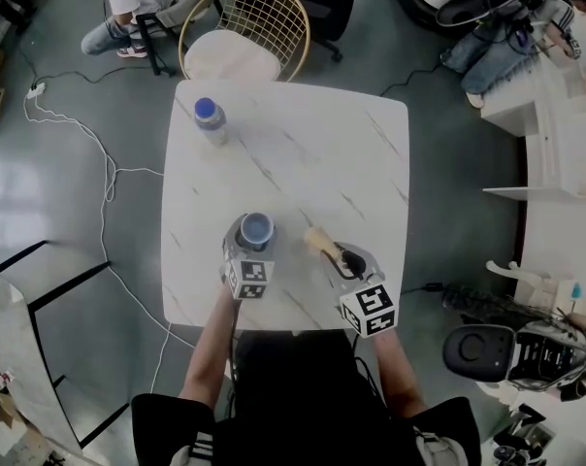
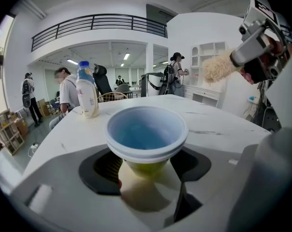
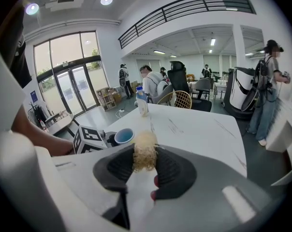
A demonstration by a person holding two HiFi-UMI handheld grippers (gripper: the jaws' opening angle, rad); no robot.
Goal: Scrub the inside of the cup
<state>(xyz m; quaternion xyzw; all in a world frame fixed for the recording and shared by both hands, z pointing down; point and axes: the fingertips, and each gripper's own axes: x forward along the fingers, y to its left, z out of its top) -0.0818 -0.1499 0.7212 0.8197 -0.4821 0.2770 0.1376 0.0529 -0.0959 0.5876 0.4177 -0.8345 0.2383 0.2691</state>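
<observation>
Tan fibrous scrubber (image 3: pixel 145 153) sits clamped between the right gripper's (image 3: pixel 145 170) jaws, lower centre in the head view. Just left of it, the left gripper (image 2: pixel 147 170) grasps the blue-lined cup (image 2: pixel 146 132), mouth up, over the white marble table (image 1: pixel 322 153). Farther off, upper left on the tabletop, stands a blue-capped bottle (image 1: pixel 211 120).

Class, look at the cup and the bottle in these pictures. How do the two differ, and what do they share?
The cup is short, wide and open-topped; the bottle is taller, narrower and closed with a blue cap. The cup is held in the left gripper near the person; the bottle stands alone, untouched, at the far side of the table. Both are upright and show some blue.
</observation>
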